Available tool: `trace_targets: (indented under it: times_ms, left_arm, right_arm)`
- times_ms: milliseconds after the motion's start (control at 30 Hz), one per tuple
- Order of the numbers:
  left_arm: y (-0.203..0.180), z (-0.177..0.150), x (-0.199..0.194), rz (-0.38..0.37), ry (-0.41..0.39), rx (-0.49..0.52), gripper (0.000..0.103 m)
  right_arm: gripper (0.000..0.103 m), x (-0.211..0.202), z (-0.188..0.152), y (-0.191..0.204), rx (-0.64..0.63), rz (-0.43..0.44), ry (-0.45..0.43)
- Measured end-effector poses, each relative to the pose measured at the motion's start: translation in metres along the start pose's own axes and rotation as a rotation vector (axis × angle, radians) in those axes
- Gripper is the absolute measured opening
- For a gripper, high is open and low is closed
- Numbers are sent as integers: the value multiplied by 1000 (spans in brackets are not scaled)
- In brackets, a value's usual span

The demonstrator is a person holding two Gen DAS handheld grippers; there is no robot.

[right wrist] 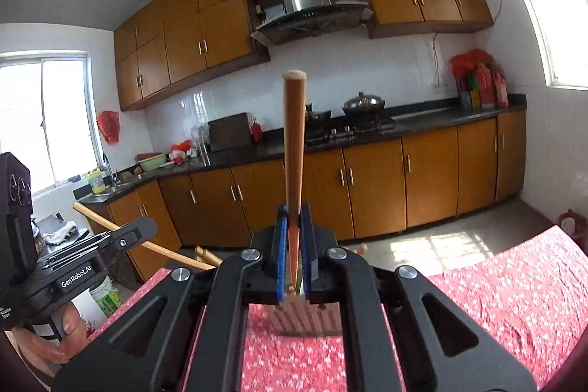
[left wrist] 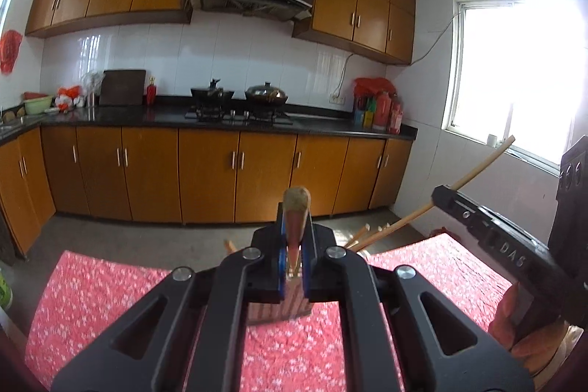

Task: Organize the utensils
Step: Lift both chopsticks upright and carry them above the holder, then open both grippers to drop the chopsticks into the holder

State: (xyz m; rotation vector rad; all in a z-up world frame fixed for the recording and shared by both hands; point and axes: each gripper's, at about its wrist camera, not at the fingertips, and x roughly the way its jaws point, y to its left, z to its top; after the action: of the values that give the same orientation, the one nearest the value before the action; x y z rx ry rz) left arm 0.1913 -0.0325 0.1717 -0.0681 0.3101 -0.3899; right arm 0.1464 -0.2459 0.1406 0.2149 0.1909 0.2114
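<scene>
My left gripper (left wrist: 296,208) is shut on a wooden utensil handle (left wrist: 296,199) that points away from the camera, above a wooden slatted holder (left wrist: 277,309) on the red floral tablecloth (left wrist: 110,296). My right gripper (right wrist: 294,212) is shut on a long wooden handle (right wrist: 294,142) that stands upright over the same holder (right wrist: 305,316). In the left wrist view the right gripper (left wrist: 446,195) shows at the right with its thin wooden stick (left wrist: 481,168). In the right wrist view the left gripper (right wrist: 141,230) shows at the left with its stick (right wrist: 99,217). Other wooden sticks (left wrist: 362,234) lean out of the holder.
The table with the red floral cloth (right wrist: 514,285) fills the foreground. Behind it are brown kitchen cabinets (left wrist: 205,171), a dark counter with a stove and pots (left wrist: 239,98), and bright windows (left wrist: 514,68). A small red stool (right wrist: 571,223) stands on the floor at the right.
</scene>
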Motion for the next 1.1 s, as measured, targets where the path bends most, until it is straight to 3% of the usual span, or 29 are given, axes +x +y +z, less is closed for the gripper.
trace_targets:
  times_ms: [133, 400, 700, 967, 1033, 1067, 1100]
  left_arm:
    - [-7, 12, 23, 28, 24, 37, 7]
    - [3, -4, 83, 54, 163, 65, 7]
    - [14, -19, 118, 69, 221, 44, 7]
    - [19, -20, 121, 69, 214, 9, 9]
    - [20, -18, 118, 73, 202, 4, 16]
    - [20, -18, 118, 76, 199, 1, 26]
    - [22, -18, 115, 82, 195, -1, 32]
  right_arm:
    - [7, 24, 2, 0, -21, -24, 9]
    - [7, 79, -19, -7, -25, -68, 142]
    - [7, 89, -32, -8, -33, -66, 190]
    - [9, 90, -33, -9, -36, -61, 200]
    - [23, 90, -32, -8, -36, -55, 200]
    - [42, 87, -31, -8, -33, -54, 189]
    - [48, 86, -30, -8, -33, -56, 175]
